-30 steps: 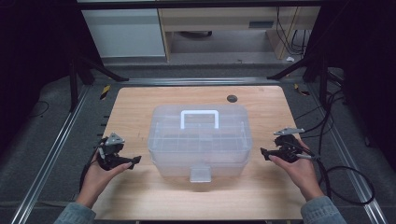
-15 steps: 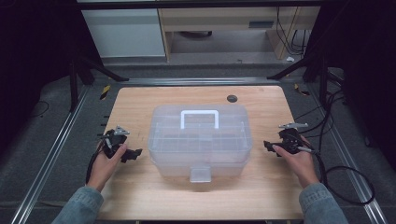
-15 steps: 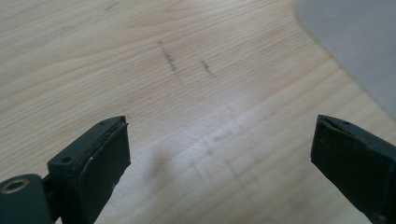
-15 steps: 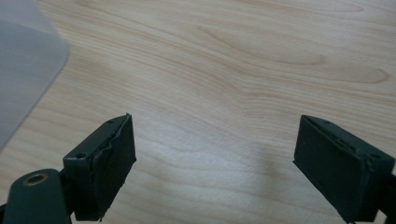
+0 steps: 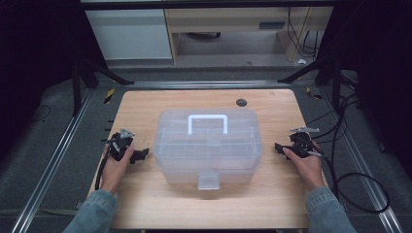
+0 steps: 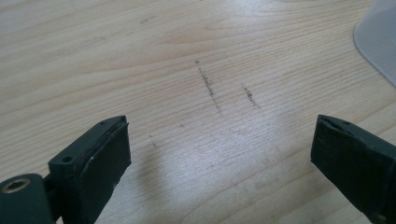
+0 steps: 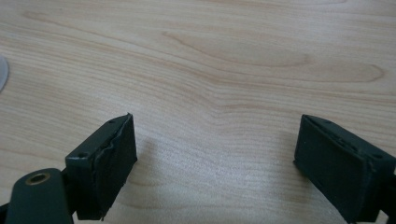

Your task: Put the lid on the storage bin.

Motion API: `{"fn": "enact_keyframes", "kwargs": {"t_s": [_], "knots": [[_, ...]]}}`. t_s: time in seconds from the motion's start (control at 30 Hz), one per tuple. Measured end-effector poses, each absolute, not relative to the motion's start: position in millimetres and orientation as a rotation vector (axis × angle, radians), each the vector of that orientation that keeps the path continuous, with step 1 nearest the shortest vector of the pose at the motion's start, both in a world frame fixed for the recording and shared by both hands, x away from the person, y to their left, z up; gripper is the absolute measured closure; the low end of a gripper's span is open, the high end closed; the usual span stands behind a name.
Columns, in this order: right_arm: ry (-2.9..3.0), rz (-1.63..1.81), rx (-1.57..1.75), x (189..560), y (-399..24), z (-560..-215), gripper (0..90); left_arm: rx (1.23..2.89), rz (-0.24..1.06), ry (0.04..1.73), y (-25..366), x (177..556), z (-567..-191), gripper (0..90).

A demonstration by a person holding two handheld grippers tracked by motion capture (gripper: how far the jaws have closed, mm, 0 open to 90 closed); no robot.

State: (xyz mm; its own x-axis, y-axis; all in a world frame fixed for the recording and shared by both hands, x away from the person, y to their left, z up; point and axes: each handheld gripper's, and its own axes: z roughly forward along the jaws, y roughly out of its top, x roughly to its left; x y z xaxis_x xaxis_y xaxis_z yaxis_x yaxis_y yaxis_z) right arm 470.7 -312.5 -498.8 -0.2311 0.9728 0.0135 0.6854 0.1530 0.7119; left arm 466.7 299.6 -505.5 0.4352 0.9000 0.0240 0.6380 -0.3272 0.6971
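Both hands have sunk toward the pale wooden desk (image 5: pixel 145 104) since the earlier frames. The left gripper (image 5: pixel 142 154) and right gripper (image 5: pixel 279 147) flank the clear plastic compartment box with a white handle (image 5: pixel 208 143), which sits between them. Each gripper's fingers (image 6: pixel 100 161) stand apart with nothing in them. Judging by this, a two-sided approach to the box is starting.

Translucent plastic box (image 5: pixel 209 145), matt wooden table (image 5: pixel 145 107)

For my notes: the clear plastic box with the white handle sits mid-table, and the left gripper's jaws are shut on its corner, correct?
Not quite. In the left gripper view, the left gripper has its jaws open over bare table, holding nothing. The clear plastic box with its white handle does sit mid-table.
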Motion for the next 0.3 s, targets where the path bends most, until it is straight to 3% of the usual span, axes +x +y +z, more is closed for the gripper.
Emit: {"fn": "enact_keyframes", "kwargs": {"t_s": [0.3], "knots": [[1.936,0.824,1.556,473,-304,-505,5.4,2.017,0.555,1.308,300,471,-518,1.0]]}}
